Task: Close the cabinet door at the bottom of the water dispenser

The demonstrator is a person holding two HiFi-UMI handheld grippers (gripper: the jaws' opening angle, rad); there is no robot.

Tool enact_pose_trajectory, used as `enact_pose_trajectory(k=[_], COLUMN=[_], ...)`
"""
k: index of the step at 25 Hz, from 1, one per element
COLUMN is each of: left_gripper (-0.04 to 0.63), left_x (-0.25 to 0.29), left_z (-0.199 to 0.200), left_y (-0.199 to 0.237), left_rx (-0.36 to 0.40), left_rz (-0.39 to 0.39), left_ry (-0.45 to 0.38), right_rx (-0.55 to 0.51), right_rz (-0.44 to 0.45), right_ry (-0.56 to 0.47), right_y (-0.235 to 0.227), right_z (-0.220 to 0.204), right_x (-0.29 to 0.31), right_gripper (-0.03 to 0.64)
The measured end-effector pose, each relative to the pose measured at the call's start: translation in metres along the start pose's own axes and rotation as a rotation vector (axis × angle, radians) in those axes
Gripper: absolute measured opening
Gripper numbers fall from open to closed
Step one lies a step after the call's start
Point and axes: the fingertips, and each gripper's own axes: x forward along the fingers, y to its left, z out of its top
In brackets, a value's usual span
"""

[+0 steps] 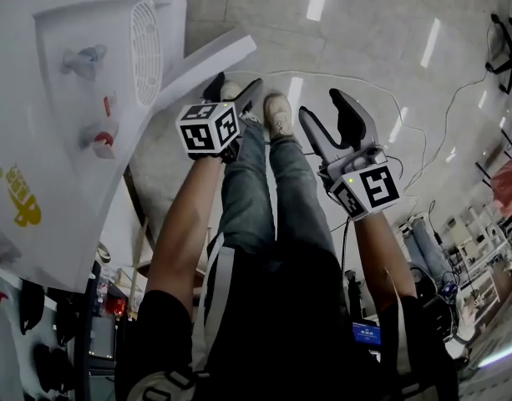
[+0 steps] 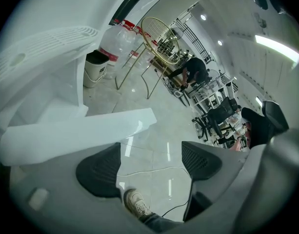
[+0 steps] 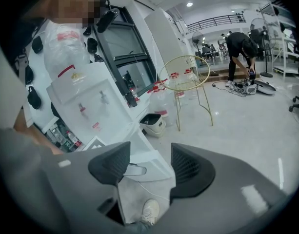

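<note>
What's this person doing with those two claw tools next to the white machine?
A person stands over a tall white plastic water dispenser with a two-jaw gripper in each hand. The flat white cabinet door at its bottom stands swung open. The left gripper is close to the door's edge and the right gripper is further off. Both have their jaws apart and hold nothing.

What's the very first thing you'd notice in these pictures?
The big white water dispenser on the left, with its bottom cabinet door swung wide open over the shiny floor. Then the left gripper close to that door and the right gripper beside it, both above the person's legs, jaws apart and empty.
</note>
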Motion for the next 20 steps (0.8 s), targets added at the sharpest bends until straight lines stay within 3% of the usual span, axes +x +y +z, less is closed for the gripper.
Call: enact_pose_trajectory(k=[12,20], left_gripper=[0.403,0.403], left_x=[-0.004,-0.002], left_z=[0.019,0.021], left_y=[0.004,0.014], left_rx=[0.054,0.06], left_rz=[-0.007,0.019], left_ry=[0.019,0.012], right_rx=[0.02,0.007], right_rz=[-0.022,0.052], right_ry=[-0.034,-0.045], right_y=[0.011,0.014], right_z=[0.022,0.034], right_x=[0.033,0.054], right_gripper=[0.256,0.255])
